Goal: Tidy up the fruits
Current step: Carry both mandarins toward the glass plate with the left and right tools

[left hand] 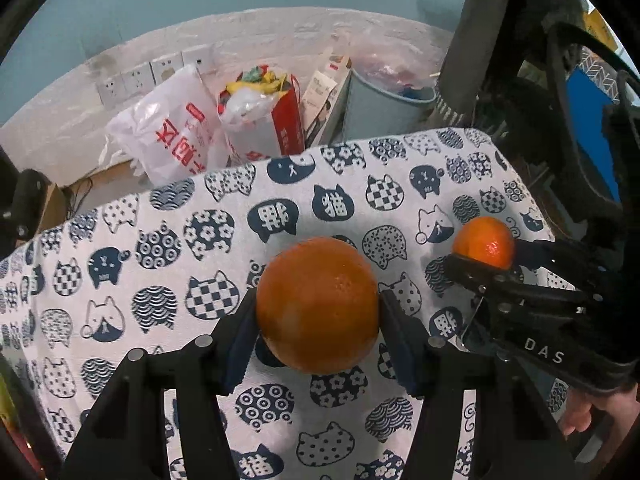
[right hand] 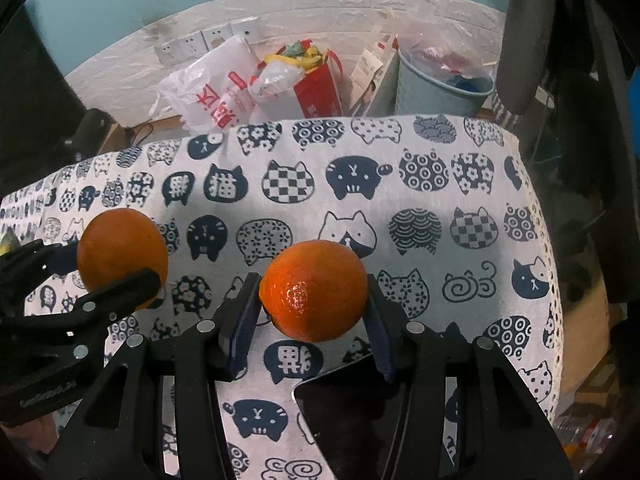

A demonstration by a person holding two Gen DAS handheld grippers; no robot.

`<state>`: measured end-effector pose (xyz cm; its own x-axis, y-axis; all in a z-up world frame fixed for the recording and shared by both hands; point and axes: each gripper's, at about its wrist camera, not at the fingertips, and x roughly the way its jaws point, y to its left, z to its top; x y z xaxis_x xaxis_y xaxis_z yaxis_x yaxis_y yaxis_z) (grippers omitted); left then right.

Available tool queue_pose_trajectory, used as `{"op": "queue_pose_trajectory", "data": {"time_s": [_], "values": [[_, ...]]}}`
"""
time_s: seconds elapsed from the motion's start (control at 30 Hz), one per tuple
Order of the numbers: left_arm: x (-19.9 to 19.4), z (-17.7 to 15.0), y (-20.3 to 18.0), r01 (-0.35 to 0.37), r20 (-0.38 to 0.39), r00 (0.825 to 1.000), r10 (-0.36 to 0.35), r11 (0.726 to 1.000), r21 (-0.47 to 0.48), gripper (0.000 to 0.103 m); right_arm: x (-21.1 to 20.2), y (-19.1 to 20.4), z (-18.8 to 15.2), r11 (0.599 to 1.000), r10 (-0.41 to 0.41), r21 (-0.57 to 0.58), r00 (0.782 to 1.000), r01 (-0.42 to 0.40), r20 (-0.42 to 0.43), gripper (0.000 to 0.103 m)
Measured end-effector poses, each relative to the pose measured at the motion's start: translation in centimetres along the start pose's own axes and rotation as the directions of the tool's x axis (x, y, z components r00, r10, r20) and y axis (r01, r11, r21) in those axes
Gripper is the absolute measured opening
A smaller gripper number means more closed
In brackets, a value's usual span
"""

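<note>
Above the cat-print counter the big orange sits pinched in the left tongs; just beside it, the small orange is gripped by the right tongs, with bags and a bin beyond
</note>
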<state>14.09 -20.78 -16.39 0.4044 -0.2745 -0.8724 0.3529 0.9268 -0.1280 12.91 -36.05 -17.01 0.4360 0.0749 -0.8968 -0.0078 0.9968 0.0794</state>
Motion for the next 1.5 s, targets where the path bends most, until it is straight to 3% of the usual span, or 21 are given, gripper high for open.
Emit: {"op": "queue_pose_trajectory", "data": {"time_s": [0.6, 1.5], "values": [[-8.1, -0.9, 2.0, -0.025, 0.111, 0.993, 0.028, 0.999, -0.036, 0.06, -5.6, 4.5, 1.2, 0.997, 0.037, -0.066, 0.995, -0.031, 0.098, 0.049], [-17.4, -5.6, 9.4, -0.099, 0.193, 0.973, 0.126, 0.985, -0.144, 0.06, -11.3, 14.4, 1.5, 0.973, 0.147, -0.202, 0.976, -0.114, 0.161, 0.049]]}}
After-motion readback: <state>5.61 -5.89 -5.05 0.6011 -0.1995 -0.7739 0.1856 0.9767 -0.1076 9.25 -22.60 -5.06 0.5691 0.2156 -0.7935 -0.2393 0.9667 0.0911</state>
